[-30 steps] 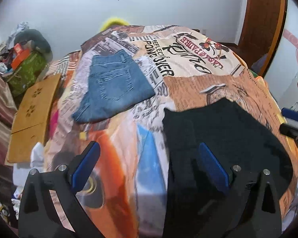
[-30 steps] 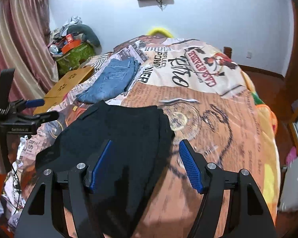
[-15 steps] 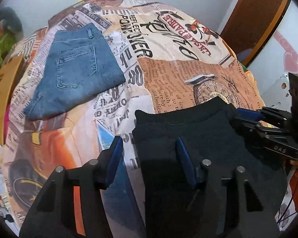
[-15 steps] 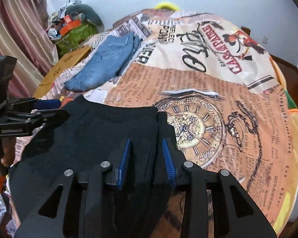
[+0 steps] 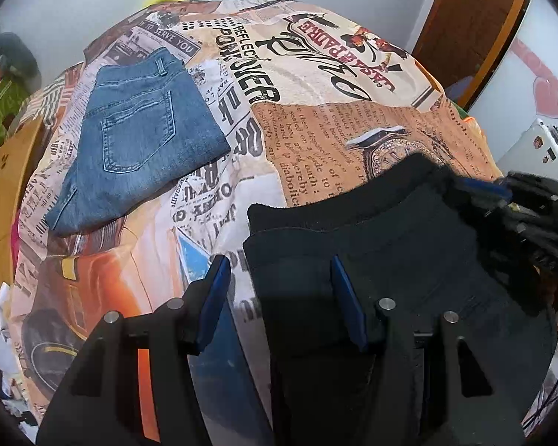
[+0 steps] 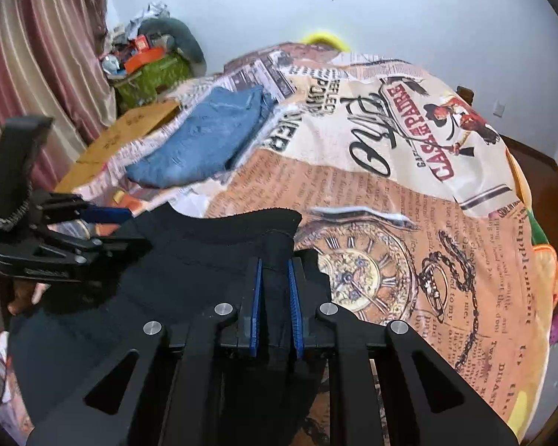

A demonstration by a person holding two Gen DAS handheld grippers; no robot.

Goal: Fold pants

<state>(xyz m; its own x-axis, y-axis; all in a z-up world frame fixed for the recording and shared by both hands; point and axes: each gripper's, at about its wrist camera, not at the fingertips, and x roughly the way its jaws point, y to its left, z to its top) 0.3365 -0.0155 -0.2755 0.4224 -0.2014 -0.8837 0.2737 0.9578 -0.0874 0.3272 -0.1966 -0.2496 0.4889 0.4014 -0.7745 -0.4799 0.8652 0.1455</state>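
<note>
Black pants (image 6: 212, 260) spread on the near end of the printed bedspread (image 6: 409, 193), right gripper (image 6: 275, 286) just closing, pinching their right waistband corner, left gripper (image 5: 279, 290) half open astride their left edge, folded jeans (image 5: 137, 141) lying farther up the bedspread

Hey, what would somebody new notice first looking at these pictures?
Probably the loud newspaper-print bedspread covering the whole bed. Next, the black pants at its near edge, with the right tongs pinching one corner of the cloth. Farther back on the left lie folded blue jeans.
</note>
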